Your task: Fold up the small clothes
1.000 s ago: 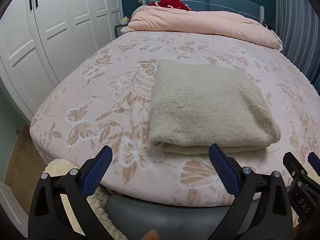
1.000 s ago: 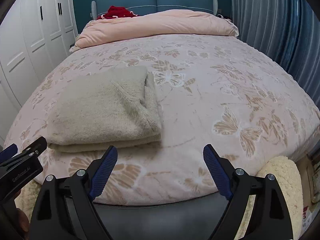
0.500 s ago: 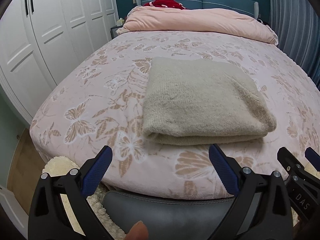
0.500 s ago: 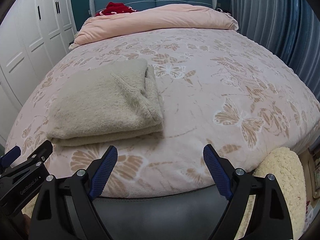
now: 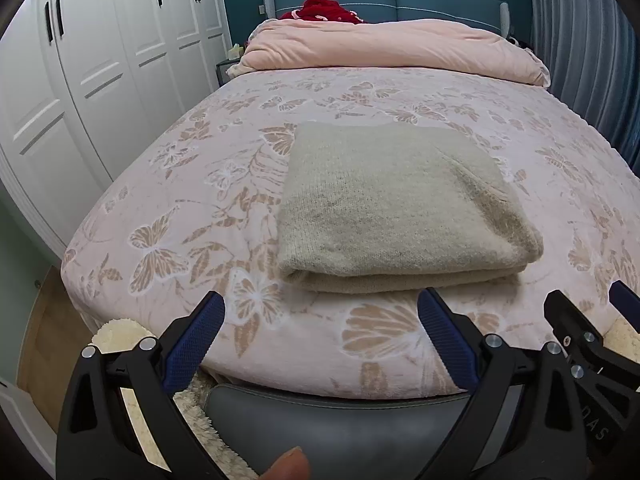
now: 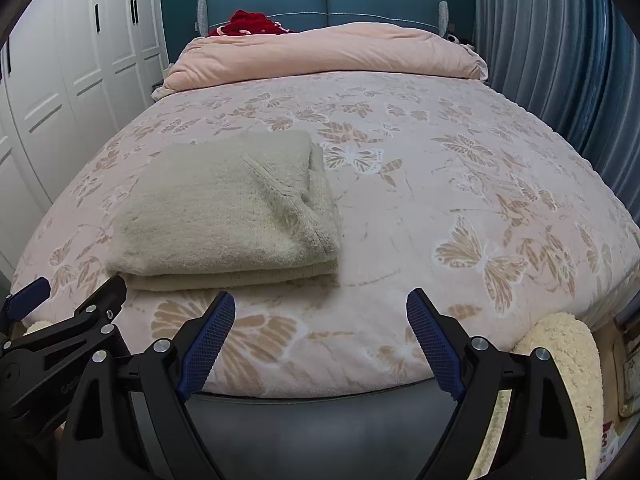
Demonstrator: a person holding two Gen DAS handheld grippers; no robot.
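A beige knitted garment (image 5: 400,208) lies folded into a neat thick rectangle on the pink butterfly-print bed (image 5: 200,208), near the foot. It also shows in the right wrist view (image 6: 224,212), left of centre. My left gripper (image 5: 320,312) is open and empty, held off the foot edge just short of the garment's front fold. My right gripper (image 6: 320,312) is open and empty, in front of the garment's right corner. Each gripper's side shows in the other's view: the right gripper (image 5: 584,332) and the left gripper (image 6: 68,312).
A rolled pink duvet (image 5: 392,48) lies at the head with a red cloth (image 5: 324,8) behind it. White wardrobe doors (image 5: 80,80) line the left, blue curtains (image 6: 560,60) the right. A grey footboard (image 6: 320,432) and cream fluffy rug (image 6: 560,352) sit below the grippers.
Both grippers have drawn back and risen a little from the bed; the garment sits slightly farther and lower in view. It has not moved. Both stay open.
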